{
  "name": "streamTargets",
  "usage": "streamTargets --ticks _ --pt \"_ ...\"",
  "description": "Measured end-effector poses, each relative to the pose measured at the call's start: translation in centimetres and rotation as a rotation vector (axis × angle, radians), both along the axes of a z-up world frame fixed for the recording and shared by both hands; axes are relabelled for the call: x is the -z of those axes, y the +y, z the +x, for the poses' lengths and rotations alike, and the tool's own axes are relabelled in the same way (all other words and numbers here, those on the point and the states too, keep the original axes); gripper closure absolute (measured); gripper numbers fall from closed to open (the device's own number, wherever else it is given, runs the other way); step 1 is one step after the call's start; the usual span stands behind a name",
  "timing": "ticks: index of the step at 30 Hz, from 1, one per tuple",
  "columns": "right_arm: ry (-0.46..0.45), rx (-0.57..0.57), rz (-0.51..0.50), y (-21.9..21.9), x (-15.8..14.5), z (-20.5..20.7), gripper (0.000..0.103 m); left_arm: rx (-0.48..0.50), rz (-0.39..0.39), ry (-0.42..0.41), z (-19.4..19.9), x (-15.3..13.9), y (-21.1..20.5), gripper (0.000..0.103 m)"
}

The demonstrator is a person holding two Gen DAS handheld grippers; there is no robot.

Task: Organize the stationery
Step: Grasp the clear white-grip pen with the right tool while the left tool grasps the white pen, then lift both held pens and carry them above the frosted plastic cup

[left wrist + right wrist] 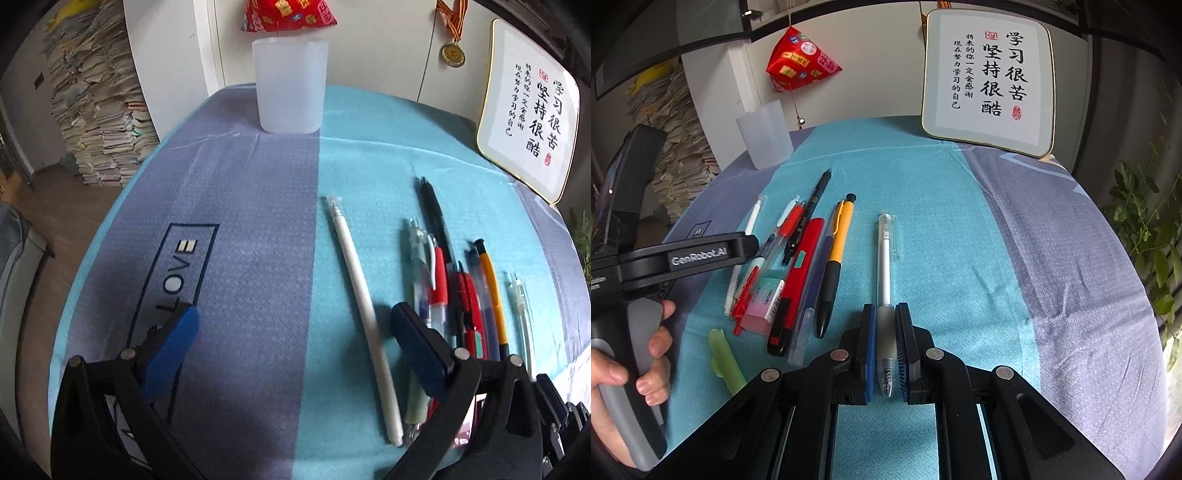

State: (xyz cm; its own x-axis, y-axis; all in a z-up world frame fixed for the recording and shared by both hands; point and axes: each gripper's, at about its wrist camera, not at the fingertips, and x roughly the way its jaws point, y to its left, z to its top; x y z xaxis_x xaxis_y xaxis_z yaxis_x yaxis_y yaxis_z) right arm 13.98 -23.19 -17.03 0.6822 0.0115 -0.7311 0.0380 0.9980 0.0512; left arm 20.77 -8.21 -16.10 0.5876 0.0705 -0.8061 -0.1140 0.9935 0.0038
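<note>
I note woven matt cloth in teal and grey, frosted translucent plastic cup, matt white pen, silver pen with brushed-metal barrel and cloudy rubbery grip, glossy red pen

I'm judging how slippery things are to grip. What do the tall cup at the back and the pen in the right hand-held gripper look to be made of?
Tall frosted cup: likely matte translucent plastic; light glows through cloudy walls.
Clear-and-silver pen: seemingly clear glossy plastic barrel with a silvery core and a frosted, perhaps rubbery, grip sleeve between the right hand-held gripper pads.
</note>
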Motion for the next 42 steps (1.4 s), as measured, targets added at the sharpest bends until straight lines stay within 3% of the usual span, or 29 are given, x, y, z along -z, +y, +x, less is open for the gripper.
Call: streamTargets --ticks 4,7,10,12,14,16,21,27,34,42 --pt "-0.004 0.001 0.010 -0.1 0.0 0.0 0.092 -0.052 0.001 0.003 0.6 0.0 0.1 0.001" --pt "-0.006 0.001 0.020 -0.3 0.1 -0.1 0.092 -0.039 -0.002 -0.003 0.4 -0.1 0.2 0.006" --pt "-0.009 0.002 0.030 -0.4 0.1 -0.1 0.092 -0.018 -0.004 -0.024 -0.1 -0.6 -0.1 0.031" --pt "-0.010 0.003 0.035 -0.4 0.0 -0.1 0.092 -0.008 -0.006 -0.041 -0.4 -0.9 -0.2 0.059" --pt "-0.011 0.003 0.043 -0.5 0.0 -0.2 0.092 0.000 -0.011 -0.051 -0.5 -1.0 -0.1 0.072" --pt "-0.013 0.003 0.058 -0.7 0.1 -0.2 0.092 -0.013 -0.038 -0.050 -0.5 -1.2 0.5 0.096" --pt "-0.017 0.001 0.098 -1.2 0.1 -0.3 0.092 -0.012 -0.249 -0.060 -0.4 -1.3 3.3 0.098" --pt "0.002 0.013 0.094 -0.9 -0.2 -0.7 0.092 0.021 -0.291 -0.119 -1.6 -2.8 4.4 0.098" --pt "-0.062 0.052 0.096 -1.5 -3.0 -2.9 0.092 0.025 -0.351 -0.147 -2.8 -4.5 5.9 0.098" --pt "-0.113 0.023 0.110 -0.4 -5.9 -3.8 0.092 0.072 -0.375 -0.210 -3.3 -8.1 6.7 0.098"
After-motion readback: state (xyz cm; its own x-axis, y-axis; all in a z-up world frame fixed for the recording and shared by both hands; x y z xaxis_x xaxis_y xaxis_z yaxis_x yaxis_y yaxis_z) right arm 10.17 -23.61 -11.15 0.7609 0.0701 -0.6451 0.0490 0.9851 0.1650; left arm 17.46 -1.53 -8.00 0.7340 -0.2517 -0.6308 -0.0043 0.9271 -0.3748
